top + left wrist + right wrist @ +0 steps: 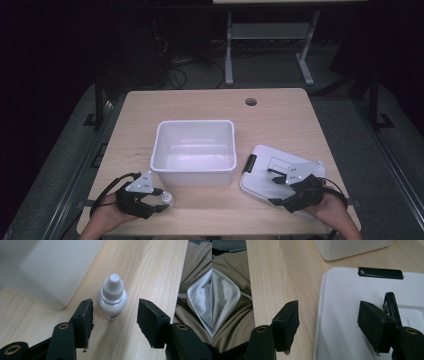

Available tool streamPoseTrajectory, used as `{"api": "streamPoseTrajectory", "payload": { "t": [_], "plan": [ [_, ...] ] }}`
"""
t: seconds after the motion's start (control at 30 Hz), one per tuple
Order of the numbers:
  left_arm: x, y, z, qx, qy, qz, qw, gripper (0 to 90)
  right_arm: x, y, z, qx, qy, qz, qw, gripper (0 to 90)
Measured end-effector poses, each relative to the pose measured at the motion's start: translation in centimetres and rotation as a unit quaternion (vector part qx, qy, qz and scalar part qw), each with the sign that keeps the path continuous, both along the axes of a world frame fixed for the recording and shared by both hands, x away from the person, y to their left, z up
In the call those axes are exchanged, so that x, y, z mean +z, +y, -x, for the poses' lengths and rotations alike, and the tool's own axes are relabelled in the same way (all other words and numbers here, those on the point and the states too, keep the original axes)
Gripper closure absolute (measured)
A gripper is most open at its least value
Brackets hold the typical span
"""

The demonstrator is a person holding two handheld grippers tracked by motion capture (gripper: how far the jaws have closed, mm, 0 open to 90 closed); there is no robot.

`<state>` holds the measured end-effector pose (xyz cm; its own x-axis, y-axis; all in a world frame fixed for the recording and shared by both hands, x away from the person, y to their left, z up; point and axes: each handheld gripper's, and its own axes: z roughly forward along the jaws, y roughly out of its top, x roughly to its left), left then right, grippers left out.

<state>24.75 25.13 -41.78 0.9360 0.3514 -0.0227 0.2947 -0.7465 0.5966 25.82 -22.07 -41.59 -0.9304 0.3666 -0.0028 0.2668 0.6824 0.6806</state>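
Pale wood bench (pixel 280 115) carries everything. My left fingers (pixel 113 318) stand apart around a small white dropper bottle (pixel 112 301), upright between the pads and touching neither. At its ten o'clock sits the white plastic tub (pixel 195 150). My right fingers (pixel 328 326) are spread too, straddling the edge of the white lid (pixel 362 295), its black latch (pixel 380 273) at twelve o'clock.
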Motion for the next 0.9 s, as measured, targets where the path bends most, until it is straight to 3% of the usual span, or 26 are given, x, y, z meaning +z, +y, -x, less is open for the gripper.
{"api": "streamPoseTrajectory", "payload": {
  "t": [0.9],
  "plan": [
    [-0.3,-2.0,-0.9,-0.041,0.007,-0.040,0.9984,58.8,0.0,0.2,0.0,0.003,0.002,0.000,1.0000,32.7]
  ]
}}
